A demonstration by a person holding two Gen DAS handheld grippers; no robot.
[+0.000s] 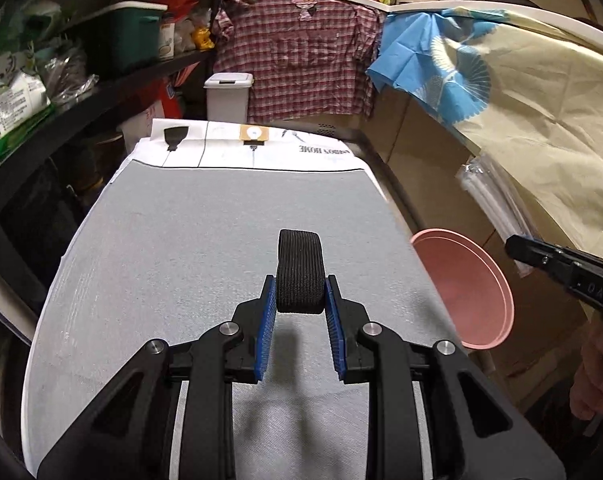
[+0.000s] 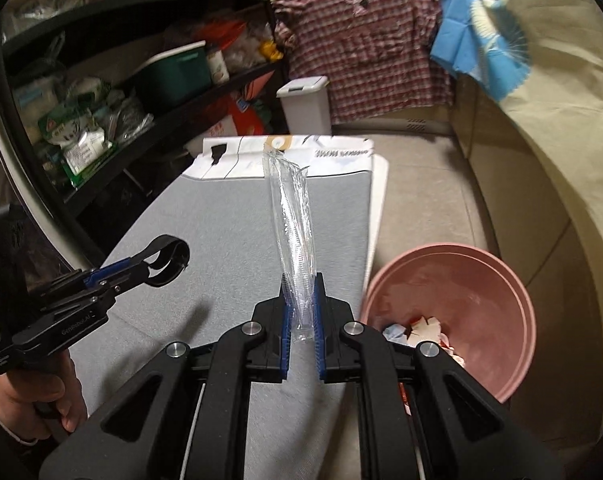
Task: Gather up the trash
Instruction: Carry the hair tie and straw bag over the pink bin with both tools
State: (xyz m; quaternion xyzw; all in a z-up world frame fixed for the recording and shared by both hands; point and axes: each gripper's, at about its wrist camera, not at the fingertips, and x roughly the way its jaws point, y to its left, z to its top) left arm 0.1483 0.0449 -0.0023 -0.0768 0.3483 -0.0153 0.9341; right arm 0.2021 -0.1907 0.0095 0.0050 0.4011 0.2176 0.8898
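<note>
My left gripper (image 1: 300, 294) is shut on a black elastic band loop (image 1: 300, 270) and holds it above the grey mat (image 1: 181, 240). The same gripper and band (image 2: 169, 260) show at the left in the right wrist view. My right gripper (image 2: 300, 300) is shut on a clear plastic wrapper (image 2: 291, 220) that sticks up and forward above the mat's right edge. A pink basin (image 2: 513, 292) stands on the floor right of the mat and holds several scraps of paper trash (image 2: 417, 330). The basin also shows in the left wrist view (image 1: 469, 292).
A white bin (image 1: 227, 96) stands beyond the far end of the mat. Black shelves (image 1: 81, 92) full of bags and boxes run along the left. A plaid shirt (image 1: 301, 52) and patterned cloth (image 1: 521, 92) hang over a counter behind and at the right.
</note>
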